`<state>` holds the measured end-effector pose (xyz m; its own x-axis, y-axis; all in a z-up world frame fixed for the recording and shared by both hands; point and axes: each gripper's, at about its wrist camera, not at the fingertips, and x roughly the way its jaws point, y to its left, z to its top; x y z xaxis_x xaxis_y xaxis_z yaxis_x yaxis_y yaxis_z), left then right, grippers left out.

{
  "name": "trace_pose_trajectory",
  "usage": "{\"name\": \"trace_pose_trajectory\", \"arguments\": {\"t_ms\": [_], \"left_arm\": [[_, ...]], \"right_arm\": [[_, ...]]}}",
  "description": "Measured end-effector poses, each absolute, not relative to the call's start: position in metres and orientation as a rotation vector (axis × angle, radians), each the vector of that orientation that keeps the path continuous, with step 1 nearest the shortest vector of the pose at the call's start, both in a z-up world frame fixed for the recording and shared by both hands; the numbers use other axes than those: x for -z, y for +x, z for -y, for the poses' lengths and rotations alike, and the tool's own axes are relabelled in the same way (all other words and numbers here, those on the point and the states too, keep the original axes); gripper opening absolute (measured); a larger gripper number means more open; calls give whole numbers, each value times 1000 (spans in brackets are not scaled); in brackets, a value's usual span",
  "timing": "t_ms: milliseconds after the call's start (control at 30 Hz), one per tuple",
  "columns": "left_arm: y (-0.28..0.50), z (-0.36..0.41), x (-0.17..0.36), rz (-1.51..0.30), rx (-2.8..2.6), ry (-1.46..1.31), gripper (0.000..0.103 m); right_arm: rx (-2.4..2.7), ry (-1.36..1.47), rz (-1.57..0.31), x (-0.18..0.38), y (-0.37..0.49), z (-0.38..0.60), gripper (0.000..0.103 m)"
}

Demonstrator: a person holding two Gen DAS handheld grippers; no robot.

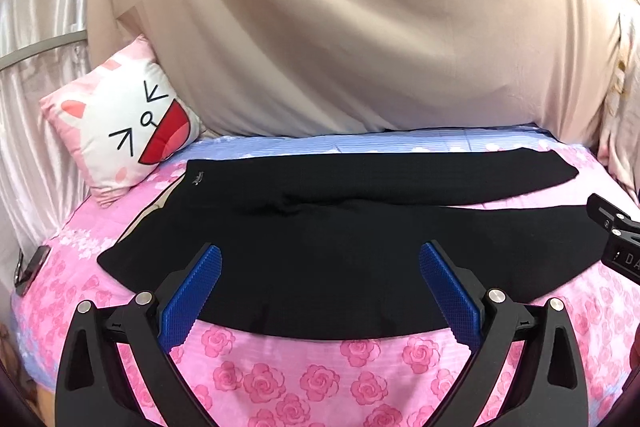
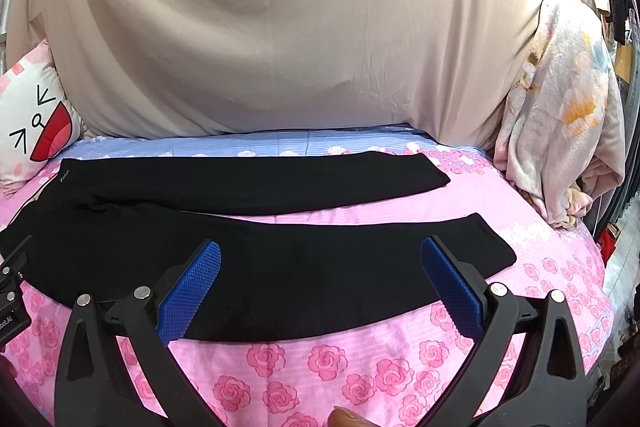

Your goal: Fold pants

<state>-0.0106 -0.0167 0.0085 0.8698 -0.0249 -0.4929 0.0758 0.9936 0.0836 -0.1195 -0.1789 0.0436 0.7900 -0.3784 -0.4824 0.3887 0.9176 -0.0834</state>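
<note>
Rose-print bedspread [image 2: 360, 367] under flat black pants [image 2: 280, 267]

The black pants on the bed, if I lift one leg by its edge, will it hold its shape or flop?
The black pants will likely flop: they lie thin and flat, following the curve of the rose-print bedsheet. They look like soft knit, so probably light. The textured blue pads should grip without much slipping.
</note>
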Motion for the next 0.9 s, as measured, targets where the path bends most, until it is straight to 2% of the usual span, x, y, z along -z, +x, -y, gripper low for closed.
{"name": "trace_pose_trajectory", "arguments": {"t_ms": [233, 367, 900], "left_arm": [[-4, 18, -1, -544, 14, 107, 96], [9, 30, 6, -642, 76, 199, 97], [6, 23, 1, -535, 42, 73, 97]], "right_arm": [[412, 23, -508, -46, -113, 180, 98], [412, 27, -505, -45, -111, 182, 98], [419, 25, -508, -46, -106, 187, 98]]}}
